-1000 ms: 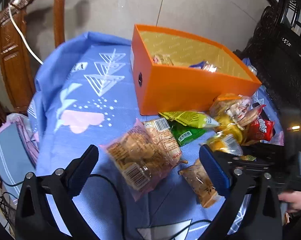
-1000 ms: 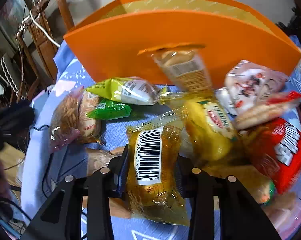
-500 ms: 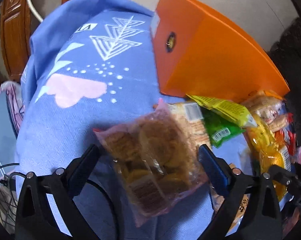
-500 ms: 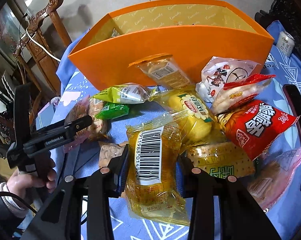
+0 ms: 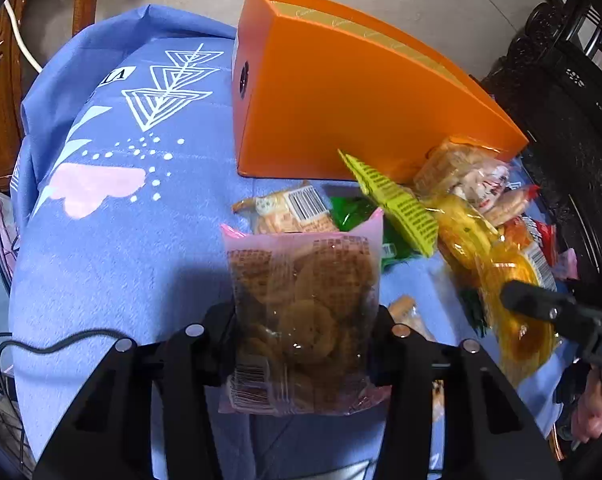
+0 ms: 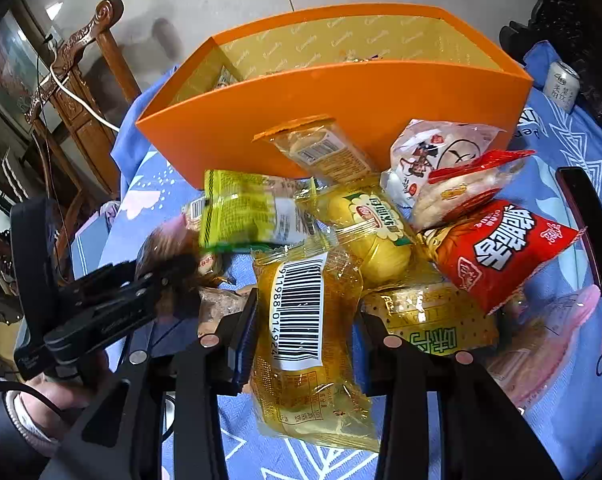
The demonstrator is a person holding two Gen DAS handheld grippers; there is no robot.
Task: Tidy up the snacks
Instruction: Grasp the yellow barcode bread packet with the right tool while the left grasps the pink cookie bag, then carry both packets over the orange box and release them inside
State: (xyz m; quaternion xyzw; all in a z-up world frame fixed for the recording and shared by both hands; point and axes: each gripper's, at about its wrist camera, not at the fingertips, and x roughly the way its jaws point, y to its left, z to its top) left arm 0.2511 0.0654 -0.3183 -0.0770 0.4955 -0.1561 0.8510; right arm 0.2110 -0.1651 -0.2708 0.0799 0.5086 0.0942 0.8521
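Vs half a second ago: left gripper [image 5: 305,320] jaws were wide apart around the pink cookie bag [image 5: 303,320], now clamped on it, bag upright between the fingers and off the blue tablecloth [image 5: 113,248]. Right gripper [image 6: 307,328] unchanged, jaws clamped on yellow barcode packet [image 6: 305,328], same hold as before. Lime green packet [image 6: 245,212] has shifted, looks motion-blurred in right wrist view, lying on top of the pile.

Cookie bag: clear plastic with pink edges, round brown waffle-pattern cookies inside, barcode at lower left corner. Yellow packet: clear yellow wrapper, white barcode label facing camera, held upright above the cloth.

Orange box [image 6: 341,92] sits open-topped behind the pile, yellow lining, a few snacks already inside, too hidden to name. Loose pile in front of box, touching its front wall: red packet [image 6: 497,248], white pouch [image 6: 433,152], rice cracker pack [image 6: 461,192], yellow cake packet [image 6: 373,236], orange-topped wafer pack [image 6: 321,152] leaning on the box wall. Pile stands between both grippers and the box. Small can [image 6: 561,84] on cloth right of box. Wooden chair [image 6: 81,64] with white cable at left, behind table
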